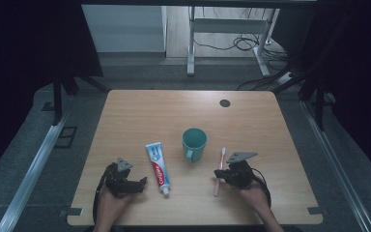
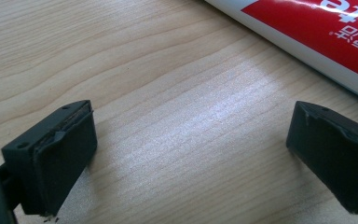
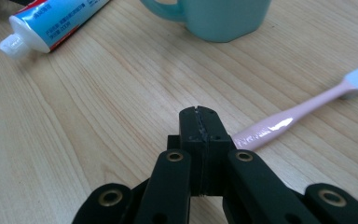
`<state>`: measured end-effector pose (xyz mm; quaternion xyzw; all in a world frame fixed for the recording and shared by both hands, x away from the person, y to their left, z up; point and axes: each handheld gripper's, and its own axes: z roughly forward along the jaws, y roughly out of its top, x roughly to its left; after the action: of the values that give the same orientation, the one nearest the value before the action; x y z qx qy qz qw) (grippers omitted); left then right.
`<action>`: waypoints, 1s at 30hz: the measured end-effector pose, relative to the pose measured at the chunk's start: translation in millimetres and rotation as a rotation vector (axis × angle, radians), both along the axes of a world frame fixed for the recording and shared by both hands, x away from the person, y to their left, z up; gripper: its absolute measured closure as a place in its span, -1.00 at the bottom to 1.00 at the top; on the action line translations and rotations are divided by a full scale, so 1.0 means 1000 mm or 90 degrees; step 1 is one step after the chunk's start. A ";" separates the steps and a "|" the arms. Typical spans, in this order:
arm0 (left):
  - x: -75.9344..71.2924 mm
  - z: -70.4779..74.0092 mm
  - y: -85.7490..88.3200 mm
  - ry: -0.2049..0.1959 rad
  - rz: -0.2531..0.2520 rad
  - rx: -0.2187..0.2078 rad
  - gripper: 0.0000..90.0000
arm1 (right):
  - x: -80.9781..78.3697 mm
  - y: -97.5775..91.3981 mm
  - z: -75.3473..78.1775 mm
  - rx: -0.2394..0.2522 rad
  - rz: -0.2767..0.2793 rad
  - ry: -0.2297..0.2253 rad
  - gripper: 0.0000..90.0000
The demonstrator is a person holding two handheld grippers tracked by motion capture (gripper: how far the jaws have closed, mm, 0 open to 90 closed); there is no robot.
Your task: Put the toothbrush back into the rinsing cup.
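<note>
A pink toothbrush [image 1: 221, 157] lies on the wooden table [image 1: 140, 116], head towards the far side, just right of a teal cup [image 1: 194, 143]. A red, white and blue toothpaste tube [image 1: 158, 166] lies left of the cup, cap towards the front. My right gripper [image 1: 218, 174] is low over the toothbrush handle. In the right gripper view, my right gripper [image 3: 199, 116] has its jaws shut pad to pad, and the toothbrush [image 3: 298, 109] runs out from behind them. My left gripper [image 1: 142, 182] rests open beside the tube; in the left gripper view, my left gripper [image 2: 191, 154] holds nothing and the toothpaste tube [image 2: 317, 32] lies just ahead.
The cup [image 3: 214, 18] and the toothpaste tube [image 3: 51, 23] sit ahead of the right gripper. A dark round cable hole [image 1: 224, 103] marks the table's far right. Beyond the table stand a desk frame [image 1: 193, 43] and loose cables on the floor.
</note>
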<state>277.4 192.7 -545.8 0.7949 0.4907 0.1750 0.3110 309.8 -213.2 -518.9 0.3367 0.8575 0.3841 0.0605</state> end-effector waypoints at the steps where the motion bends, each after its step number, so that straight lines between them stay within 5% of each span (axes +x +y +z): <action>1: 0.000 0.000 0.000 0.000 0.000 0.000 -0.96 | 0.000 0.001 -0.001 -0.003 0.001 0.000 0.98; 11: 0.000 0.000 0.000 -0.001 -0.001 0.001 -0.96 | 0.000 0.005 -0.006 -0.021 0.005 0.003 0.98; 30: 0.000 0.000 0.000 0.000 0.000 0.000 -0.96 | -0.007 -0.020 -0.006 -0.041 -0.016 0.007 0.94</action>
<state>277.5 192.7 -545.8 0.7951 0.4904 0.1753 0.3109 302.7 -233.0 -525.1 0.3475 0.8654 0.3539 0.0716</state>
